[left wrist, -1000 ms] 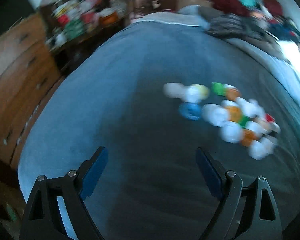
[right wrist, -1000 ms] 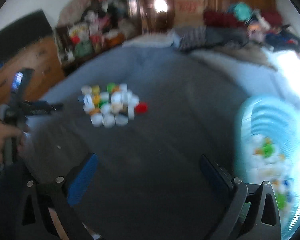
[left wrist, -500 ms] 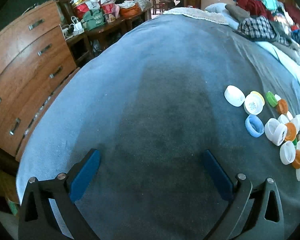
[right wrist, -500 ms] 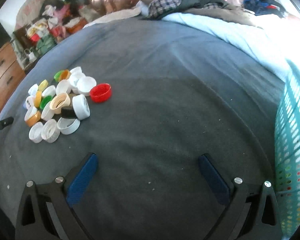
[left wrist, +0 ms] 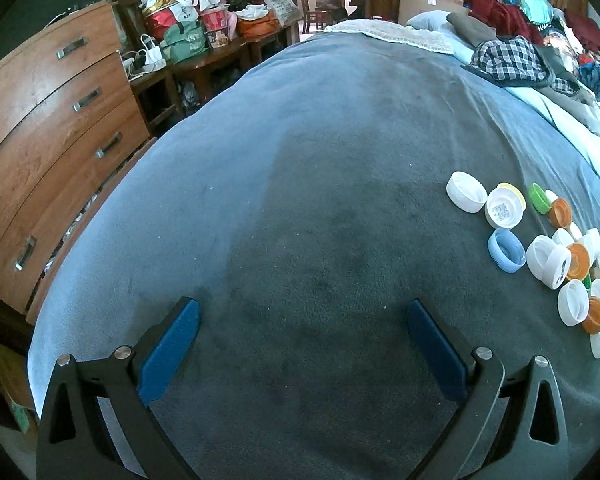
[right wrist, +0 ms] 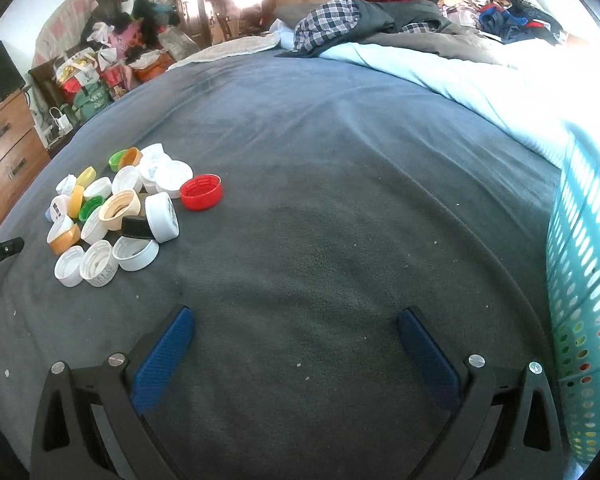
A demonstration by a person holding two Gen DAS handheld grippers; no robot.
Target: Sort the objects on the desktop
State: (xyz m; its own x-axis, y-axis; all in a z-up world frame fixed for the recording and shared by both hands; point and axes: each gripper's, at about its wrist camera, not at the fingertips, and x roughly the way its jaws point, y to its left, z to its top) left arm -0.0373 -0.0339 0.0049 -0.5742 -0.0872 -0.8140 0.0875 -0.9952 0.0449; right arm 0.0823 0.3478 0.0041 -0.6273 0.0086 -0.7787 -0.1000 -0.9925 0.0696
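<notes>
Both the left claw [left wrist: 302, 322] and right claw [right wrist: 296, 330] hung spread wide and empty over the grey blanket [right wrist: 320, 184], bottle caps [right wrist: 120, 212] heaped nearby beside a teal basket [right wrist: 584, 264].

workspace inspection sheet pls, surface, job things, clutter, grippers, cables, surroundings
surface: grey blanket spread over a bed, with specks of lint on it.
job's things: pile of bottle caps, mostly white with orange, green, yellow and black; red cap at the pile's right edge; blue cap on its near left edge; teal basket at right already holds some caps.
clutter: heaped clothes at the bed's far end.
grippers: left gripper and right gripper both open, empty, above bare blanket.
cables: white cords on the side table.
surroundings: wooden dresser, bags, open doorway behind.
</notes>
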